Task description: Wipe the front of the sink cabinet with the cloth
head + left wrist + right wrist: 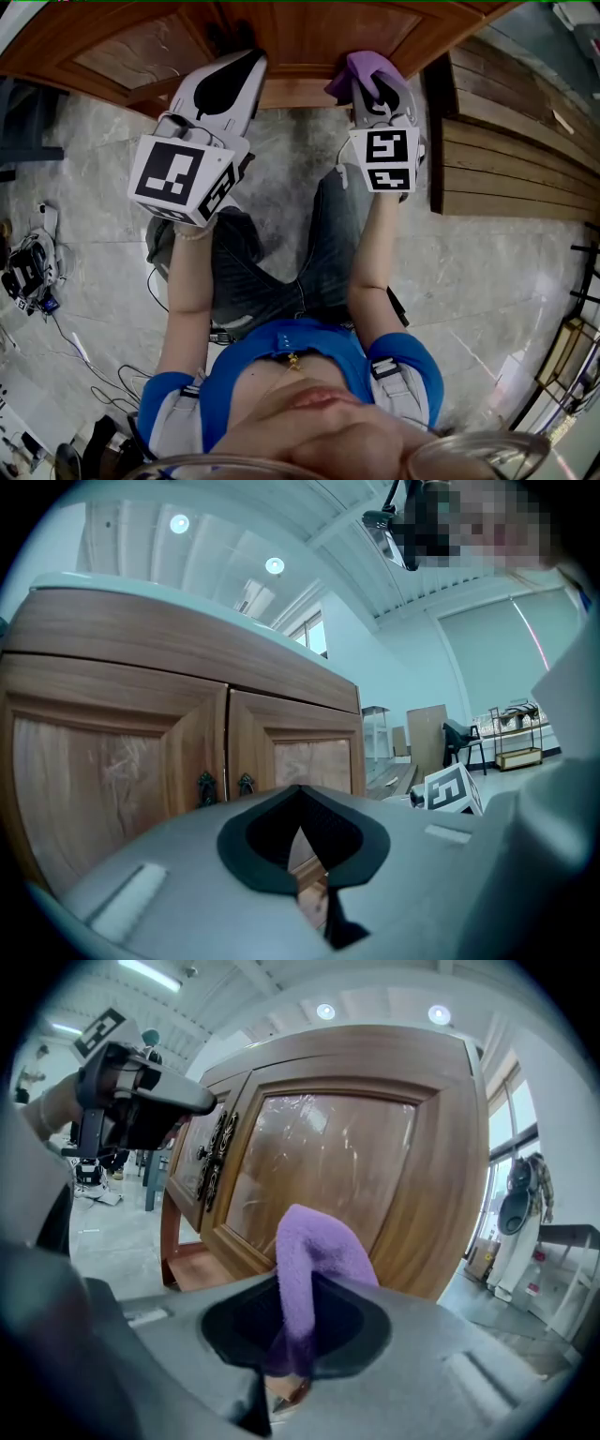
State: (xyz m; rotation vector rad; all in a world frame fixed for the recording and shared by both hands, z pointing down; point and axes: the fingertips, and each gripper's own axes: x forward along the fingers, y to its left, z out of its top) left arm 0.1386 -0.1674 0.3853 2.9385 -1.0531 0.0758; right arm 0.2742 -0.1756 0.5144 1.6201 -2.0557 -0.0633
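Now at the sink cabinet (309, 37), cloth (309, 1251) clamped in the right tool (377, 92).
The purple cloth is held close before the cabinet's right door (328, 1157); contact is unclear. The left tool (246, 64) hovers facing the door handles (206, 785), jaws closed on nothing.

shirt (281, 352): blue, short sleeves | trousers (323, 244): dark blue denim | shoulder straps (386, 375): grey, dark clips | left gripper (311, 883), right gripper (286, 1387): pale grey shells, black-lined jaws | marker cubes (183, 178) behind jaws: white, black squares
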